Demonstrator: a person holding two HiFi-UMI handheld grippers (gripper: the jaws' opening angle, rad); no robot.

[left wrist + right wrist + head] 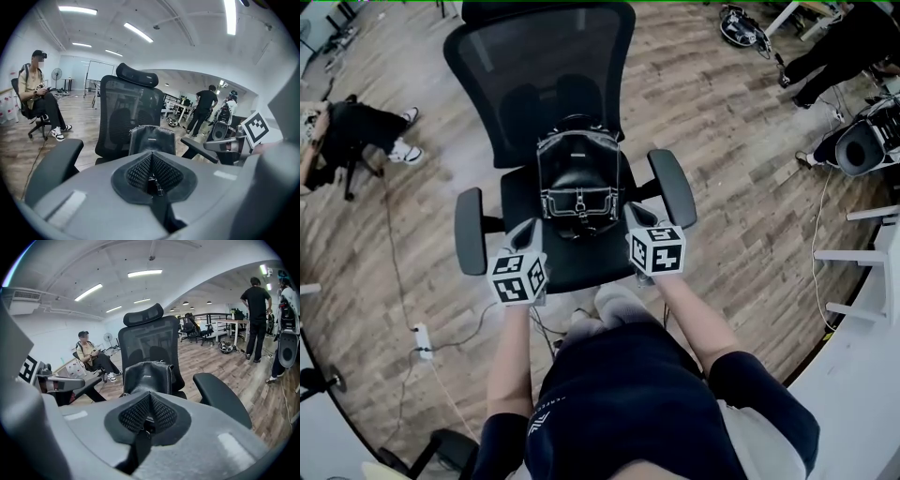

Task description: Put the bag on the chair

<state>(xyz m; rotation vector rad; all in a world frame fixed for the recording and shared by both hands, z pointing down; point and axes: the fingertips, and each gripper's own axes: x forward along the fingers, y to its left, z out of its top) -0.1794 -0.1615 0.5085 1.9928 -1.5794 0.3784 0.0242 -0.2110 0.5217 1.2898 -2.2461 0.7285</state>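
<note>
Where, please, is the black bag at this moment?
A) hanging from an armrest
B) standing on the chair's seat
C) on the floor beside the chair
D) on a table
B: the head view shows the bag standing upright on the seat, in front of the mesh backrest.

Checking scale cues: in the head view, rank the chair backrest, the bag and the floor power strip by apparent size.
1. chair backrest
2. bag
3. power strip, smallest, though it lies lower down, farther from the camera.
</note>
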